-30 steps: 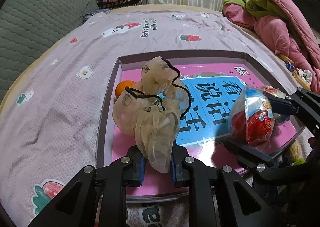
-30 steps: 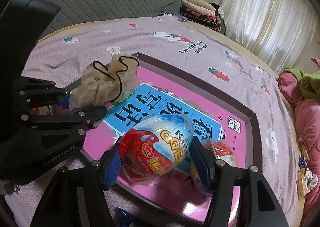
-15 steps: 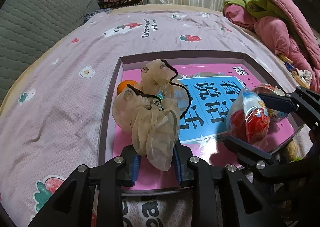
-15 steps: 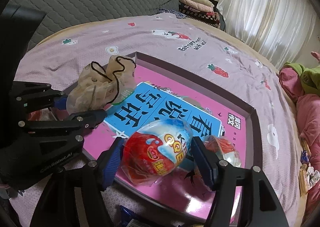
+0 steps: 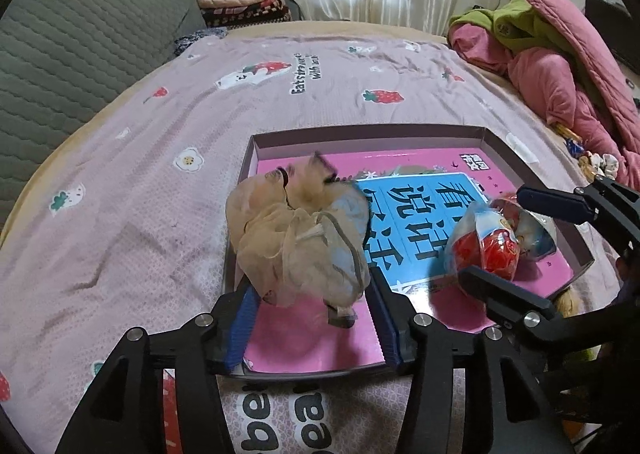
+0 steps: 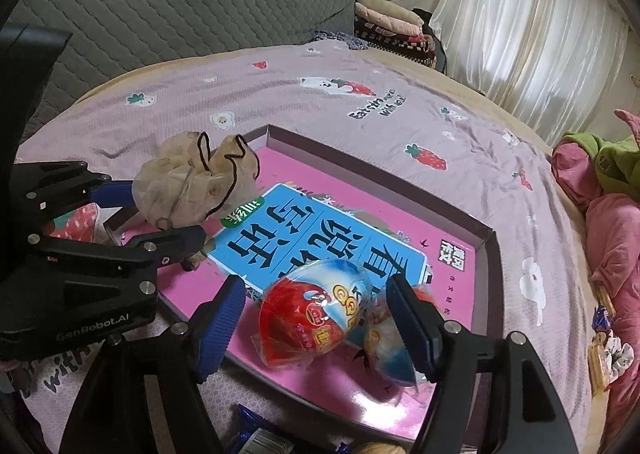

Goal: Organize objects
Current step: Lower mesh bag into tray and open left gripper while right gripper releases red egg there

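Note:
A beige mesh drawstring pouch (image 5: 296,238) (image 6: 192,181) rests on the near left corner of the shallow box tray (image 5: 360,131) (image 6: 380,173). It sits between the jaws of my left gripper (image 5: 312,294) (image 6: 152,213), which are opening, and neither pad presses on it. A red and blue wrapped egg toy (image 6: 316,314) (image 5: 488,250) lies on the tray's pink floor beside a second wrapped egg (image 6: 384,342). My right gripper (image 6: 316,286) (image 5: 504,236) stands open around the first egg, with its left pad clear of the wrapper.
The tray lies on a lilac strawberry-print bedspread (image 5: 160,213) and holds a pink and blue book (image 6: 300,246). Pink and green quilts (image 5: 560,65) pile up at the right. A grey quilted headboard (image 5: 80,45) lines the left. Snack packets (image 6: 256,438) lie by the near edge.
My left jaws have spread from a tight pinch on the pouch, which has slumped onto the tray and hides the orange. My right jaws have widened and the egg has sunk onto the tray.

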`<act>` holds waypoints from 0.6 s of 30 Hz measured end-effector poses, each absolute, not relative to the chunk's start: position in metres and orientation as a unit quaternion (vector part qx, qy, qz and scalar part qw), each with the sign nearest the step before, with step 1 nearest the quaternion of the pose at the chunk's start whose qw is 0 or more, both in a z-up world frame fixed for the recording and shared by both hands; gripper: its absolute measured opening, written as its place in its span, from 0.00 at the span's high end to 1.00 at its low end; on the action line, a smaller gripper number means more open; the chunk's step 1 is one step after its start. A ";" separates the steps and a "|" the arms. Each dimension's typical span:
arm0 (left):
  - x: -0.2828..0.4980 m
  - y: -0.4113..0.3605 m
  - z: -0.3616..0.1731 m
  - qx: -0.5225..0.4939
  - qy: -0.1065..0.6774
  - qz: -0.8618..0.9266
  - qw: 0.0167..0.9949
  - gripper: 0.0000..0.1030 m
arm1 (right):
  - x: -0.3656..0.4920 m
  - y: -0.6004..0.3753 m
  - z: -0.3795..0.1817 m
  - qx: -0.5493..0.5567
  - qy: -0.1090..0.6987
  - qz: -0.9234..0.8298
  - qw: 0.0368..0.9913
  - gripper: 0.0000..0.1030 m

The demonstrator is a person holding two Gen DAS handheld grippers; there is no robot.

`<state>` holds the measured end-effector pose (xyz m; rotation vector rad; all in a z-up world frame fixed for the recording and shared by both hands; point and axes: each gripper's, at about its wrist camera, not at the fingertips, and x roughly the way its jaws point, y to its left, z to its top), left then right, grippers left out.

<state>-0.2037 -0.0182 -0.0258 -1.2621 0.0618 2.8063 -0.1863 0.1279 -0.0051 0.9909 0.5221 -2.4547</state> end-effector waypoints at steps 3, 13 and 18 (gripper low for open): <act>-0.203 -0.017 -0.022 -0.405 0.022 0.913 0.029 0.39 | -0.185 0.131 0.001 0.353 0.183 -0.891 0.220 0.30; -0.202 -0.009 -0.009 -0.391 0.033 0.919 0.026 0.31 | -0.186 0.146 0.019 0.340 0.158 -0.902 0.213 0.29; -0.202 -0.004 -0.003 -0.384 0.033 0.922 0.028 0.29 | -0.187 0.152 0.027 0.335 0.148 -0.907 0.209 0.29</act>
